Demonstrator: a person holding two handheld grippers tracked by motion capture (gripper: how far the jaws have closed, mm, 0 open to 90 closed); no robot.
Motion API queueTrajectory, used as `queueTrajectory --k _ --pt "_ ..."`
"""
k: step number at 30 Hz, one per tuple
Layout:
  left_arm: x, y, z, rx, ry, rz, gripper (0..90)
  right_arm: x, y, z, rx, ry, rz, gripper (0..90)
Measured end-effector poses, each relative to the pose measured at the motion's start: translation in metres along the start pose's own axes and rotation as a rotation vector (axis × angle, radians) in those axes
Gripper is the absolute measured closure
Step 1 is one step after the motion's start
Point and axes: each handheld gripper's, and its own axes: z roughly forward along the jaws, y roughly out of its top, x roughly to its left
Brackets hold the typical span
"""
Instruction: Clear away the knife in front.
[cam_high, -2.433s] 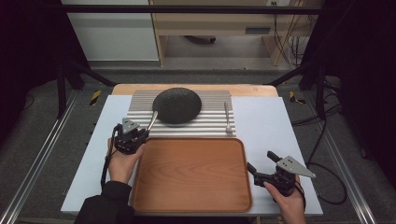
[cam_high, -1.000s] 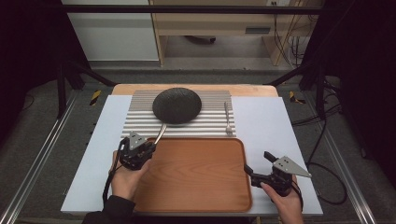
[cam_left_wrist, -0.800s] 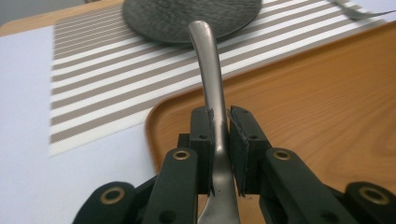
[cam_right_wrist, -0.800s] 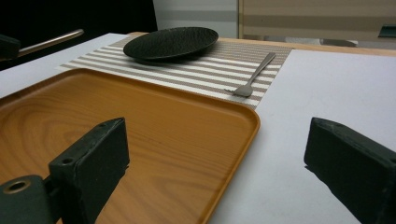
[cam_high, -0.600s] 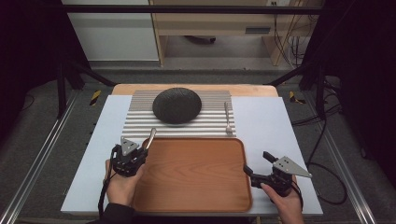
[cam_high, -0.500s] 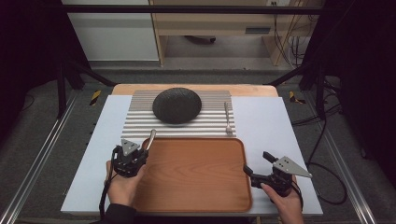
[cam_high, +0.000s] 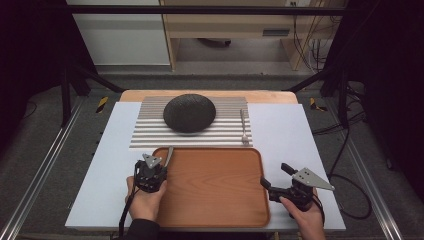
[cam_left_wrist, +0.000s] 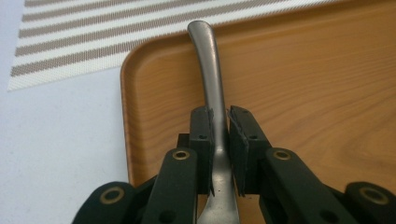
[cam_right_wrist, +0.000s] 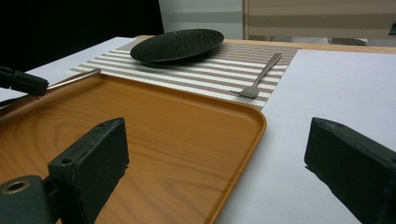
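My left gripper (cam_high: 159, 169) (cam_left_wrist: 219, 122) is shut on a silver piece of cutlery (cam_high: 169, 154) (cam_left_wrist: 207, 60). Its handle points away from me, over the far left corner of the wooden tray (cam_high: 215, 187) (cam_left_wrist: 303, 93). Its working end is hidden under the jaws. My right gripper (cam_high: 275, 176) (cam_right_wrist: 215, 154) stands wide open and holds nothing, low at the tray's (cam_right_wrist: 140, 126) right rim. In the right gripper view the left gripper (cam_right_wrist: 18, 81) shows far left with the cutlery (cam_right_wrist: 74, 78) sticking out of it.
A dark round plate (cam_high: 189, 112) (cam_right_wrist: 177, 44) rests on a striped placemat (cam_high: 145, 135) behind the tray. A fork (cam_high: 243, 127) (cam_right_wrist: 264, 74) lies on the mat's right side. White table surface (cam_high: 295, 130) runs either side of the tray.
My left gripper has carried the cutlery from the placemat beside the plate back toward me and down, to the tray's far left corner. The right gripper has stayed put.
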Motion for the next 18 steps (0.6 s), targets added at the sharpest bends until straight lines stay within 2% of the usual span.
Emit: queueTrajectory --k 8,11,18 --pt "0.0018 -0.0029 0.0042 0.016 0.002 -0.027 79.9 -0.0014 -0.0003 -0.0001 0.000 -0.002 0.008 6.3" --pt "0.0019 -0.0036 0.0044 0.017 0.005 -0.021 79.9 0.0005 -0.0004 0.0009 0.004 0.001 0.000 6.3" --pt "0.0074 -0.0084 0.0033 0.015 0.012 -0.064 79.8 -0.0002 -0.0005 0.0004 0.005 0.000 -0.001 6.3"
